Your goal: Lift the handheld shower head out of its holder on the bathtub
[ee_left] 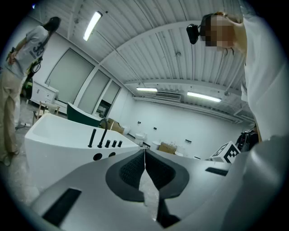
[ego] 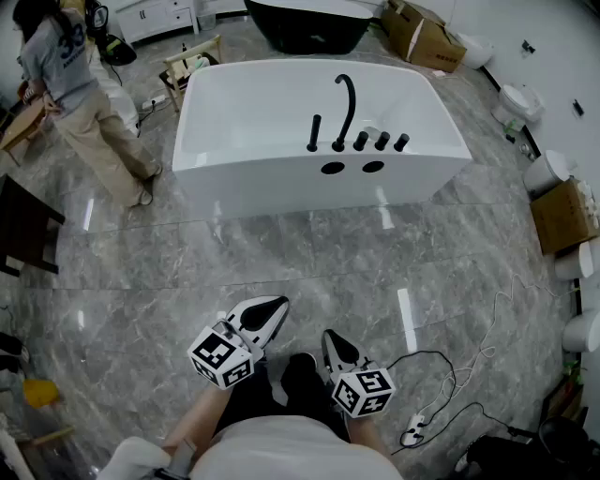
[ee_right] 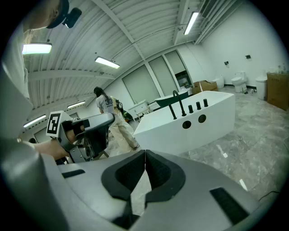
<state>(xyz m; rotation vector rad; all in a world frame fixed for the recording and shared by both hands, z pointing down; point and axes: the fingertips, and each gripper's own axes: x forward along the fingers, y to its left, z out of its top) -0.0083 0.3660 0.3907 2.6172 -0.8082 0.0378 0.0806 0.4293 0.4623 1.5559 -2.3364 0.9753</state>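
A white bathtub (ego: 253, 169) stands on the marble floor ahead of me. On its near rim sits a row of black fittings: the slim upright handheld shower head (ego: 313, 134) in its holder at the left, a curved spout (ego: 346, 108), then three knobs. The shower head (ee_left: 92, 138) (ee_right: 172, 111) also shows in both gripper views. My left gripper (ego: 276, 306) (ee_left: 144, 151) and right gripper (ego: 329, 337) (ee_right: 145, 153) hang close to my body, well short of the tub. Both are shut, tips touching, with nothing between them.
A person (ego: 80, 84) stands at the tub's left end beside a wooden stool (ego: 192, 61). Cardboard boxes (ego: 422, 37) (ego: 562, 216) and white toilets (ego: 520, 98) line the right side. Cables (ego: 450, 375) trail across the floor at my right. A dark tub (ego: 309, 23) stands behind.
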